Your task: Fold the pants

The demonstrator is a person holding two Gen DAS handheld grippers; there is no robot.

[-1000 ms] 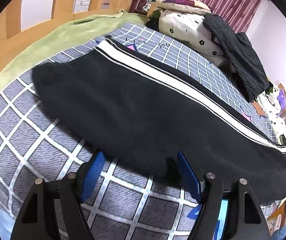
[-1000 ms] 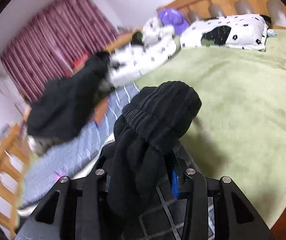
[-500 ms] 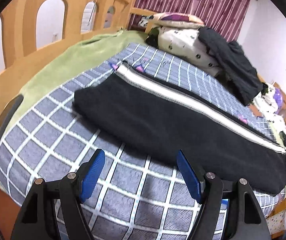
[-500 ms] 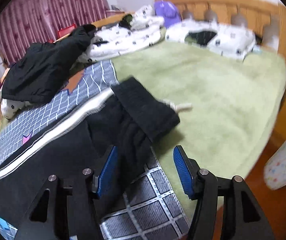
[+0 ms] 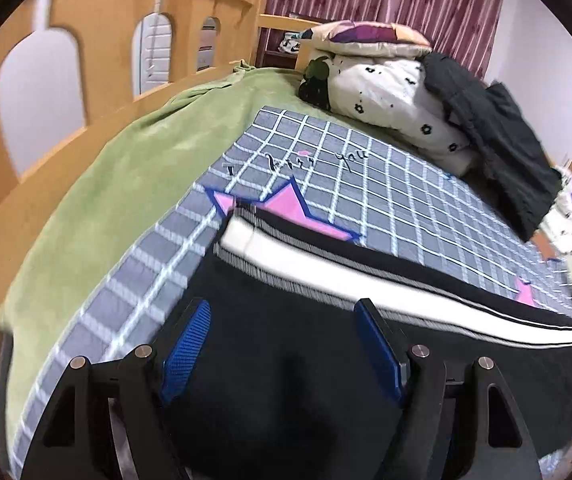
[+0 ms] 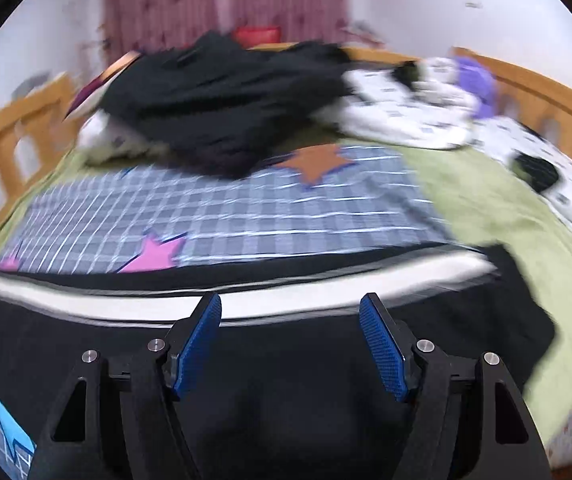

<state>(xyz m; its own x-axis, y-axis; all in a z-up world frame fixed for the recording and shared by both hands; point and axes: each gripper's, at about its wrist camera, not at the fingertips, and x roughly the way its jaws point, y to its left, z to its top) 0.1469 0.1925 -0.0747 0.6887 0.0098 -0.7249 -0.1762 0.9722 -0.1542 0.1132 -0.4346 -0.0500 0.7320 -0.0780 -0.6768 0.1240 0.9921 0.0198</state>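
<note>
Black pants (image 5: 326, 344) with a white side stripe lie flat along the grey checked blanket (image 5: 366, 184) on the bed. In the left wrist view my left gripper (image 5: 282, 320) hovers open over the pants near their left end, nothing between its blue pads. The right wrist view, blurred by motion, shows the same pants (image 6: 286, 360) stretching across the picture. My right gripper (image 6: 290, 316) hangs above them with its jaws opening and nothing between them.
A green blanket (image 5: 134, 168) covers the bed under the checked one. Pillows (image 5: 382, 84) and a black jacket (image 5: 498, 132) are piled at the far side. A wooden bed rail (image 5: 86, 80) runs along the left. More patterned pillows (image 6: 426, 104) lie at the right.
My right gripper let go of the bunched black fabric, opened and swung over the flat pants. My left gripper moved toward the pants' left end, still open.
</note>
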